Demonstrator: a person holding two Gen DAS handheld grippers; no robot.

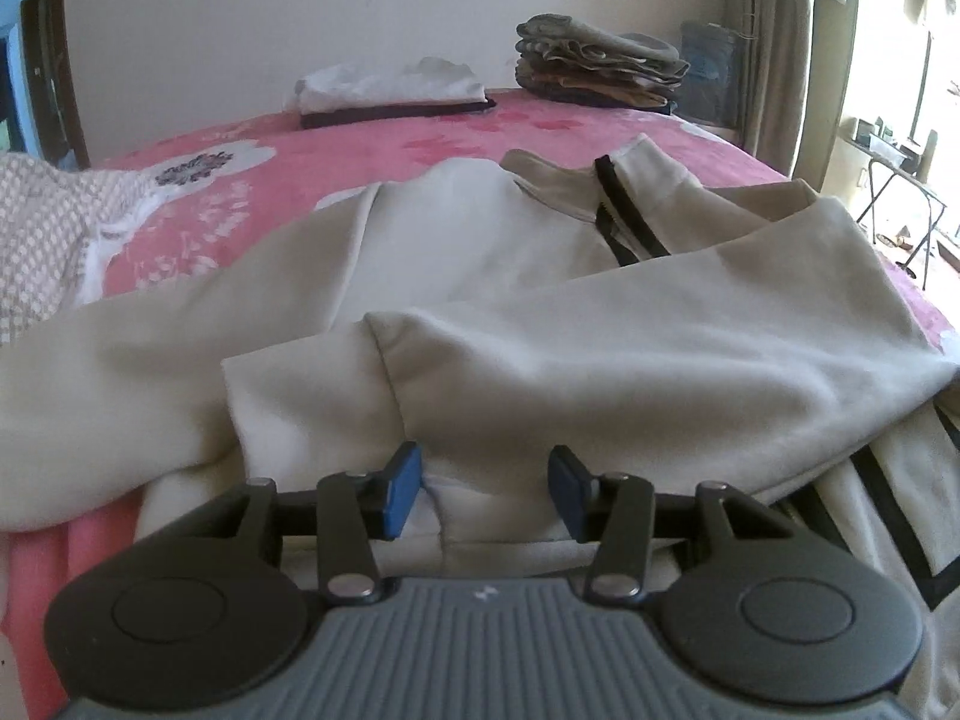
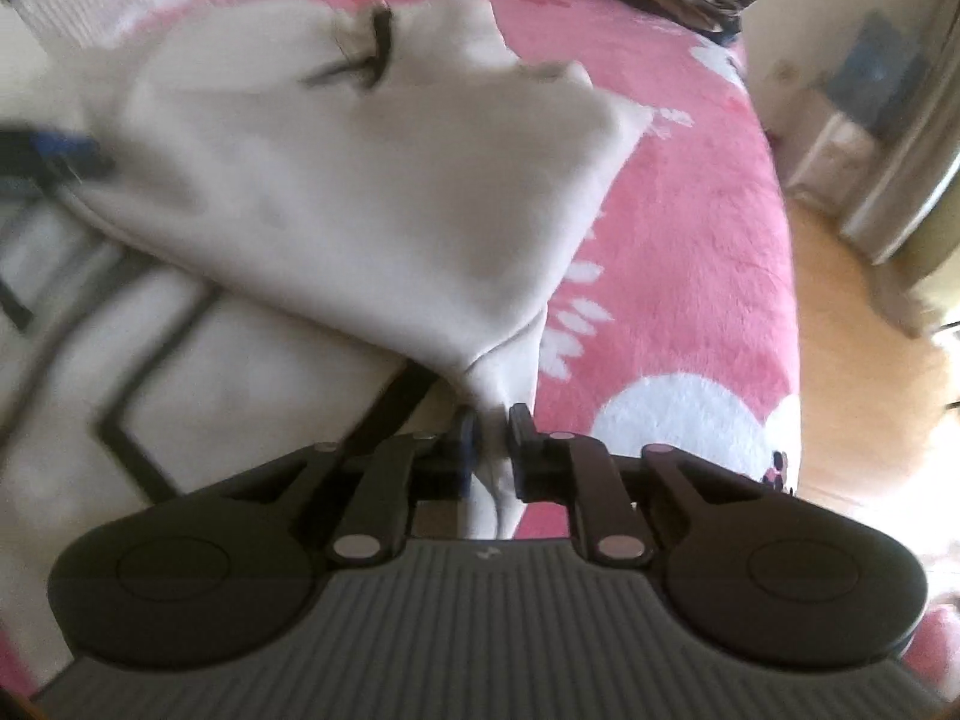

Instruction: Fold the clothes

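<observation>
A cream zip-up jacket (image 1: 480,276) with a black zipper (image 1: 624,222) and black trim lies spread on the pink bed, one sleeve folded across its front. My left gripper (image 1: 483,489) stands open just above the jacket's lower part, with cloth between and below its blue pads. In the right wrist view the same jacket (image 2: 360,180) appears blurred. My right gripper (image 2: 492,450) is shut on a pinched fold of the jacket's edge, which rises from the bedspread. The left gripper (image 2: 54,150) shows at the far left there, blurred.
The pink floral bedspread (image 1: 360,138) covers the bed. At its far side lie a folded white and dark garment (image 1: 390,90) and a stack of folded clothes (image 1: 600,66). A checked cloth (image 1: 42,228) lies left. The bed edge (image 2: 792,300) drops to wooden floor on the right.
</observation>
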